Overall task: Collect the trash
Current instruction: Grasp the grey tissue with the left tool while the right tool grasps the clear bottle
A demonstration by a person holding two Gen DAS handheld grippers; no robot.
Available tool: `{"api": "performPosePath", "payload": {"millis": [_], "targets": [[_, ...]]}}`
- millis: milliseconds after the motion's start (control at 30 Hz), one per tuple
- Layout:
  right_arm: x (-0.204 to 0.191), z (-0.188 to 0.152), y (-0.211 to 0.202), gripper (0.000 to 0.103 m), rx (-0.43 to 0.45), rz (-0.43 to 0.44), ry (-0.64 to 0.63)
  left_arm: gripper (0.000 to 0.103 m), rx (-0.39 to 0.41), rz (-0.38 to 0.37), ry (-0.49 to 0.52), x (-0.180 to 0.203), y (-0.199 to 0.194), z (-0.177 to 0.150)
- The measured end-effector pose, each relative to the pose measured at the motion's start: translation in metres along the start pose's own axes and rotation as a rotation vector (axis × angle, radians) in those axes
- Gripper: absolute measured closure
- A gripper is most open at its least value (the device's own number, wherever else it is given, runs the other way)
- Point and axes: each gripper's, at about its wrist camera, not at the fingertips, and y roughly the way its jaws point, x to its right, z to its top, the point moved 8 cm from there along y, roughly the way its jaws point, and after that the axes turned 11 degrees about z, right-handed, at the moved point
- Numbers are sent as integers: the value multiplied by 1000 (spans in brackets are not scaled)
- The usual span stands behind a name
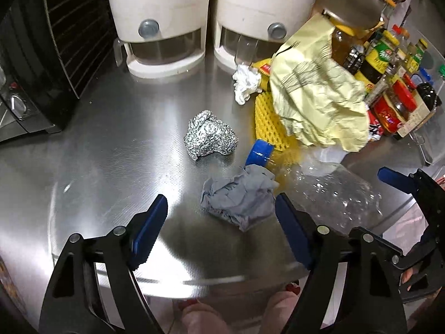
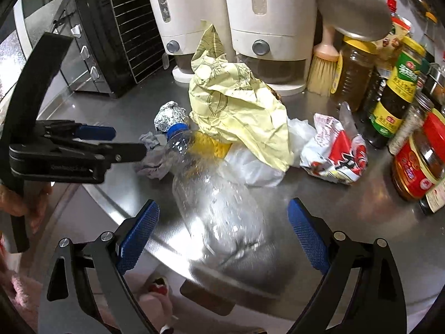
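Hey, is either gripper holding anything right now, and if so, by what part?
Nothing is held. The left gripper stands open short of the grey crumpled paper; the right gripper is open around the clear plastic bottle, pads not touching it.

Right gripper (image 2: 222, 239) points down at a steel counter (image 2: 347, 222), jaws wide apart, clear bottle (image 2: 214, 194) lying between the blue pads, not pinched. Bottle's blue cap (image 2: 178, 129) points away, next to a foil ball (image 2: 169, 115) and grey paper wad (image 2: 151, 156). Yellow paper (image 2: 239, 111) drapes over a white bag (image 2: 250, 167); red-white wrapper (image 2: 333, 153) to its right. Left gripper (image 2: 111, 139) at left edge, side-on. Jars (image 2: 417, 161) at right, white dispensers (image 2: 258, 14) behind
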Motion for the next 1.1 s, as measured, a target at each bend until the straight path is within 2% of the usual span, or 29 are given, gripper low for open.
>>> {"api": "performPosePath", "payload": {"millis": [200,267,367,433,600,900,1100], "targets": [[-4,3,22,13,-47,43,-7,28,-32,-37,5,5,17,4],[-6,2,29,15,-66,54,-9,36,-45,-21,20,6,24,5],[-7,0,37,20,-86,56,-11,39,-73,-57,10,8,33,2],[-5,-1,38,28,-94,59,-2,41,-65,-61,9,6,33,3],[-5,-3,35,30,-86,78,9,47,-55,-67,22,7,30,4],[-25,-12,16,33,-70,101,-4,48,-41,-32,-1,-5,5,-11],[-41,-19,-1,35,-47,110,-4,48,-46,-22,-13,-13,-7,-33]]}}
